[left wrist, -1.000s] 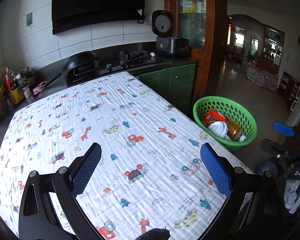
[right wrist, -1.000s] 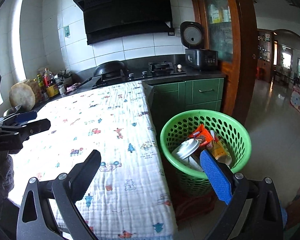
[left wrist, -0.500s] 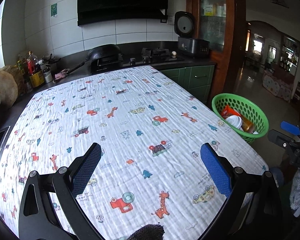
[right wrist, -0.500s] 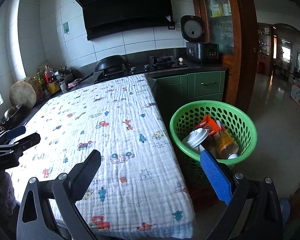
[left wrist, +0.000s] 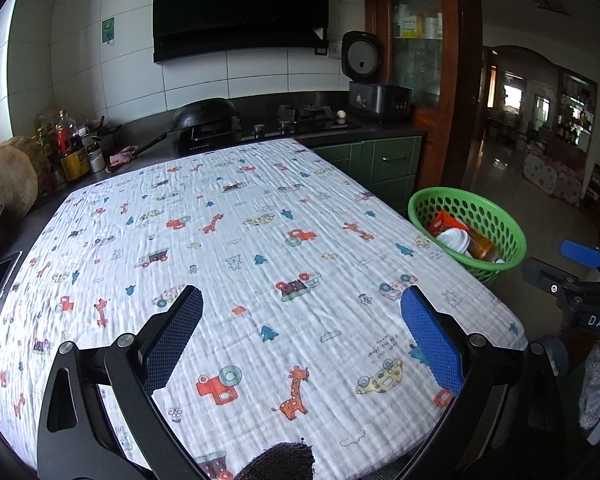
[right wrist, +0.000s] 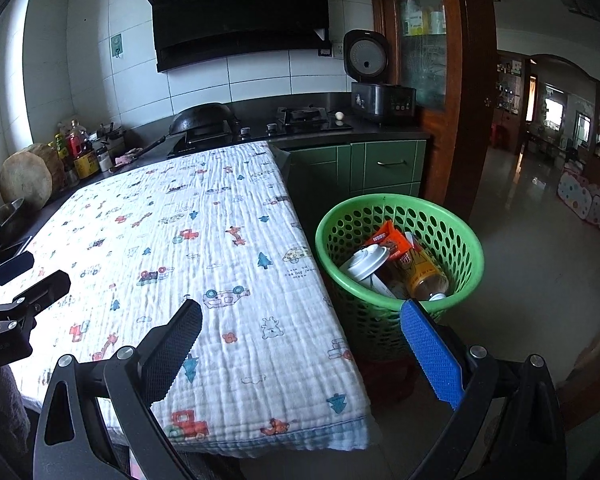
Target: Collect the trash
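A green plastic basket stands on the floor beside the table's right edge; it also shows in the left wrist view. It holds a white cup, an orange wrapper and an amber bottle. My left gripper is open and empty above the near part of the table. My right gripper is open and empty, above the table's near right corner, short of the basket. No trash shows on the cloth.
The table wears a white cloth with cartoon prints. Behind it runs a dark counter with a wok, a stove, a rice cooker and bottles at the left. Green cabinets and a wooden doorframe stand at the right.
Both grippers have drawn back and risen from the table and basket, so more of the cloth shows. Both stay open and empty.
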The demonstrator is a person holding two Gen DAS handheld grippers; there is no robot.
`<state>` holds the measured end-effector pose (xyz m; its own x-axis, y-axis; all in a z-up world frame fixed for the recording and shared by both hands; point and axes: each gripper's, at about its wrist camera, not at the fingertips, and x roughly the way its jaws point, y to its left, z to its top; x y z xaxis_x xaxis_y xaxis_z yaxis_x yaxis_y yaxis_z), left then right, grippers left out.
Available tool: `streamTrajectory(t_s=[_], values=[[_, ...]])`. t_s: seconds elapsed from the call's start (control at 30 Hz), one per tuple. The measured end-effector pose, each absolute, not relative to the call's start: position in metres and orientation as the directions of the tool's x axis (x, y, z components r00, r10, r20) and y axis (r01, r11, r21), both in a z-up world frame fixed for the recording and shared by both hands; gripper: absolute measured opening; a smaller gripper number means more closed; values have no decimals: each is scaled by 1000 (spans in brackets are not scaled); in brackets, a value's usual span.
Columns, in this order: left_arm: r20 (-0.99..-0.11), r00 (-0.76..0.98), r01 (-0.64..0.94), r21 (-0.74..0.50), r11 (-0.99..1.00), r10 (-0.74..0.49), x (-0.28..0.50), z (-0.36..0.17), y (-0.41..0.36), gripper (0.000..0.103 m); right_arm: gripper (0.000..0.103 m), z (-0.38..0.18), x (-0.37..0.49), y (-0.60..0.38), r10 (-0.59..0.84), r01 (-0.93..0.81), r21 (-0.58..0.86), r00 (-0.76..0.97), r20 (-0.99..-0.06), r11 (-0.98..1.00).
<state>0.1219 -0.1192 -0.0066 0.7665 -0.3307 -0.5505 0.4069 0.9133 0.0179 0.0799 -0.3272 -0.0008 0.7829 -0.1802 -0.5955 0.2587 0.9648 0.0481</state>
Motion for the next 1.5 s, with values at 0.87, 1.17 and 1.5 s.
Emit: streamTrajectory(t_s=[0.87, 1.17, 1.5], values=[[-564, 768, 381, 18, 924, -305, 117, -12, -119, 98, 96, -4, 79, -328, -203, 278, 31, 769, -606, 960], [-568, 766, 379, 19, 925, -302, 118, -13, -120, 98, 96, -4, 79, -329, -210, 283, 26, 767, -606, 959], [-568, 766, 375, 15, 927, -301, 119, -14, -119, 98, 96, -5, 78, -332, -223, 295, 19, 762, -608, 955]])
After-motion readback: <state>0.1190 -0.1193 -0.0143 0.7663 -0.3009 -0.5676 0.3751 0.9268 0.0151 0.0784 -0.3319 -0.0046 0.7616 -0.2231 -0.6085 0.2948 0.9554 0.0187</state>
